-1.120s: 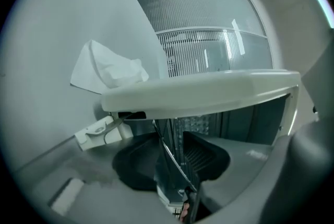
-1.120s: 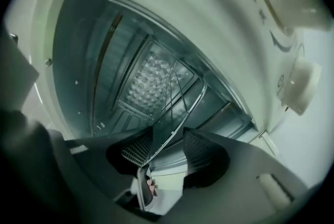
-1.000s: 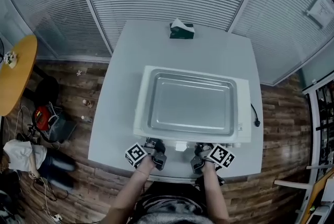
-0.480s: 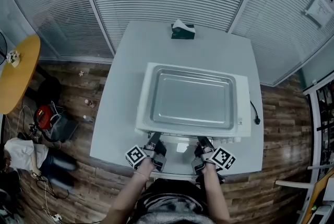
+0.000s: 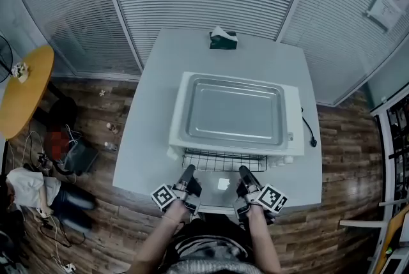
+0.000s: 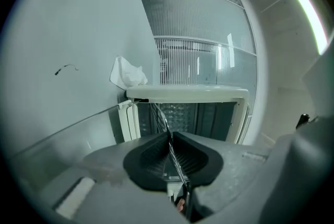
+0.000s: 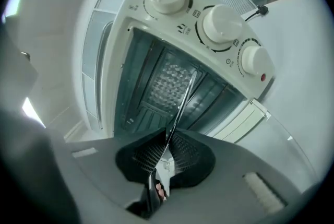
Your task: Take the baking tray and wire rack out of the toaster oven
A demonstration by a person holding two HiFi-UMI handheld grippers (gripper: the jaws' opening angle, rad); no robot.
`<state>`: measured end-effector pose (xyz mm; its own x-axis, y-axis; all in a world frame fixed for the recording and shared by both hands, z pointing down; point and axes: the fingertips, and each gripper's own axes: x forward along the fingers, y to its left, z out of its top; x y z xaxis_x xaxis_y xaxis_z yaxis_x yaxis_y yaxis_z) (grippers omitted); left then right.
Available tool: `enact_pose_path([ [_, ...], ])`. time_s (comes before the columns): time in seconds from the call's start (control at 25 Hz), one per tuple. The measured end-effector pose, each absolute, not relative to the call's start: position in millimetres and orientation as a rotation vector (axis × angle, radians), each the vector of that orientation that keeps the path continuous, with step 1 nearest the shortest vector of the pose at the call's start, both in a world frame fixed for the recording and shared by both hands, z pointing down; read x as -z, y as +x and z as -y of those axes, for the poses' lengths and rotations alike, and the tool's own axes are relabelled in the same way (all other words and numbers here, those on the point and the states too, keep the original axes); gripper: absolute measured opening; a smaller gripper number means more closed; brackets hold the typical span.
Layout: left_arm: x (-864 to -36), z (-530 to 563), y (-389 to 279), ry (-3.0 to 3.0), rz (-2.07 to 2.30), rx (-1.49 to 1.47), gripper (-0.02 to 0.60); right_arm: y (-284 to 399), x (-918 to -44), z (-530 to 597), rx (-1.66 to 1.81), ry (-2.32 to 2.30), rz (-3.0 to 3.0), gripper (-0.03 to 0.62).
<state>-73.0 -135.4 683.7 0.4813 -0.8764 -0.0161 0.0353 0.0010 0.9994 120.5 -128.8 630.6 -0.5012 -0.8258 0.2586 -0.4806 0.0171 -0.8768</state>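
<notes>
On the grey table [image 5: 150,138], head view: the white toaster oven [image 5: 293,114] stood with its glass door [image 5: 211,195] folded down toward the person. The baking tray [image 5: 233,112], a shallow rectangular pan of dull silver with rounded corners, lay on the oven's roof. The wire rack [image 5: 223,161], a grid of thin metal rods, projected partly from the oven mouth, above the door. The left gripper [image 5: 188,170] and the right gripper [image 5: 243,170] met its front edge, one near each front corner. A dark green tissue box [image 5: 223,39] stood at the table's far edge.

Left gripper view: the jaws, which had just been closing, were clamped on the rack. It appeared edge-on as a thin bright line running between the black pads [image 6: 151,157] toward the open cavity.

Right gripper view: these jaws, also just closed in, likewise pinched the rack's edge. Three white knobs [image 7: 223,23] lined the control panel beside the dark cavity.
</notes>
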Motion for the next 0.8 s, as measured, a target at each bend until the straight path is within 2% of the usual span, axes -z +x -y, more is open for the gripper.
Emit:
enact_pose_path([
  [0.48, -659, 81, -81, 1.453, 0.797, 0.852, 0.026, 113, -607, 76, 1.422, -1.317, -2.011, 0.026],
  [0.72, -646, 55, -85, 1.507, 0.791, 0.851, 0.026, 111, -608, 40, 1.509, -1.343, -1.879, 0.028],
  [0.8, -642, 47, -87, 1.515, 0.784, 0.856, 0.026, 106, -596, 36, 1.43, -1.295, -1.952, 0.029],
])
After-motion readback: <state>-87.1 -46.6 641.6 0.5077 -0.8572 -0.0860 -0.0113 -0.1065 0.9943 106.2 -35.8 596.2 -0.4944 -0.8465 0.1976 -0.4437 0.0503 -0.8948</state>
